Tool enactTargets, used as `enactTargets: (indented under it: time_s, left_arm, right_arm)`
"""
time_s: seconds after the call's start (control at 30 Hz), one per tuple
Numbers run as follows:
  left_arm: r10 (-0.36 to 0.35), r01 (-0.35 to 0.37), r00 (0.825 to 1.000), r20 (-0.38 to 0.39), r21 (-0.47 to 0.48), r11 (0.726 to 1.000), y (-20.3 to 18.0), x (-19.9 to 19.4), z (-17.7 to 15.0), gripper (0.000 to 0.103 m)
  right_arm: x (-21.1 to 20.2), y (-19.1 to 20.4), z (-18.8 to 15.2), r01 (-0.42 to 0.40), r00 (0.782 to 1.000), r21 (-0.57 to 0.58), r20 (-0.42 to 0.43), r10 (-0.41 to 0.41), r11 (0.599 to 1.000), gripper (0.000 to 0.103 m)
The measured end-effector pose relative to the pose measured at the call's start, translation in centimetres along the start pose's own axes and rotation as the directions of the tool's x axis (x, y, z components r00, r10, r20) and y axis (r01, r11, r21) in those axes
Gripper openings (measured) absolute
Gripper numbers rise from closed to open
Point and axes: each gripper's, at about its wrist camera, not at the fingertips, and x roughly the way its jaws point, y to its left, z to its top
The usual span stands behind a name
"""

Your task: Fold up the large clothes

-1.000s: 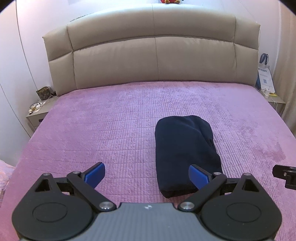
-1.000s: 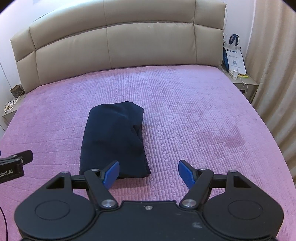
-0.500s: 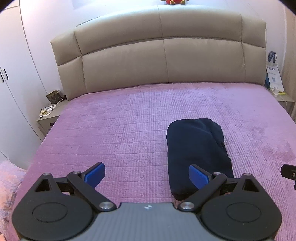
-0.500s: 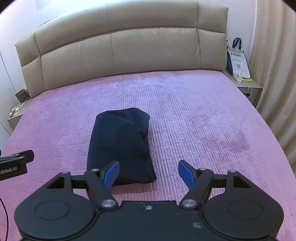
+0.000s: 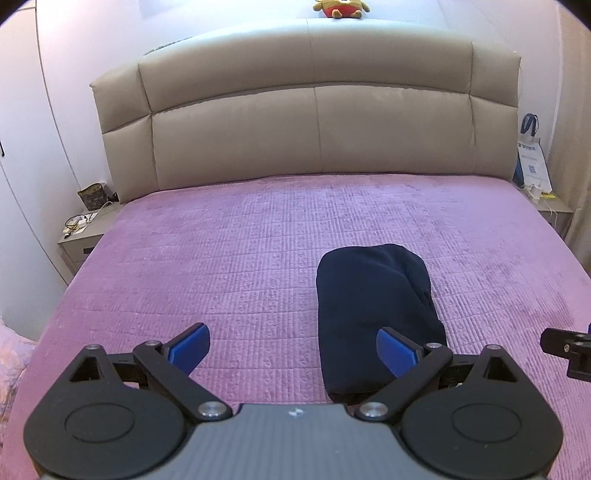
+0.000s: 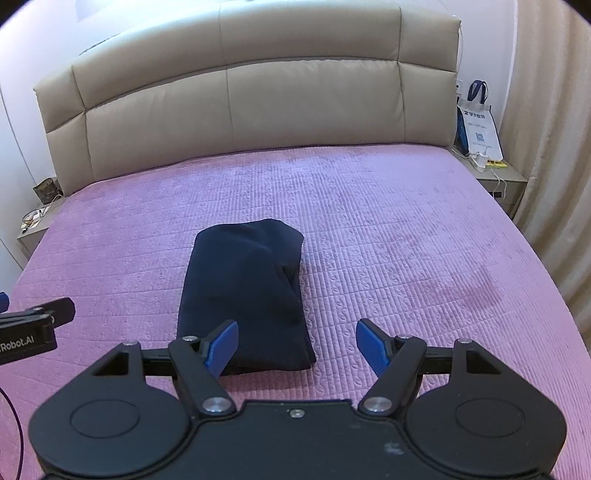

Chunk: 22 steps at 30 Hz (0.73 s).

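A dark navy garment (image 5: 373, 306) lies folded into a compact oblong bundle on the purple quilted bed (image 5: 240, 258). It also shows in the right wrist view (image 6: 247, 288). My left gripper (image 5: 293, 349) is open and empty, held above the bed's near edge, with the bundle just ahead of its right finger. My right gripper (image 6: 297, 345) is open and empty, with the bundle ahead of its left finger. Each gripper's body shows at the edge of the other's view.
A beige padded headboard (image 5: 314, 122) backs the bed, with a plush toy (image 5: 338, 7) on top. A nightstand (image 5: 83, 236) with clutter stands at the left. Another nightstand with a white bag (image 6: 480, 129) stands at the right, beside curtains (image 6: 546, 147).
Both grippers have drawn back and up from the bed, so the bundle looks smaller and farther. Both stay open and empty. The bundle has not moved.
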Motion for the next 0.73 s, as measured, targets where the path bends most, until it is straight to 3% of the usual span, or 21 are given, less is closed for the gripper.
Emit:
enactTargets:
  time_s: [0.47,0.73]
  left_arm:
    - [0.004,-0.004,1.0,-0.015,0.015,1.0,-0.2,0.7,0.1,0.098]
    - [0.01,-0.01,1.0,0.015,0.027,1.0,-0.3,1.0,-0.5,0.097]
  right_arm:
    - [0.4,0.1,0.1,-0.002,1.0,-0.001,-0.013,0.002,1.0,0.084]
    - [1.0,0.1,-0.1,-0.004,0.999,-0.001,-0.032,0.004,1.0,0.084]
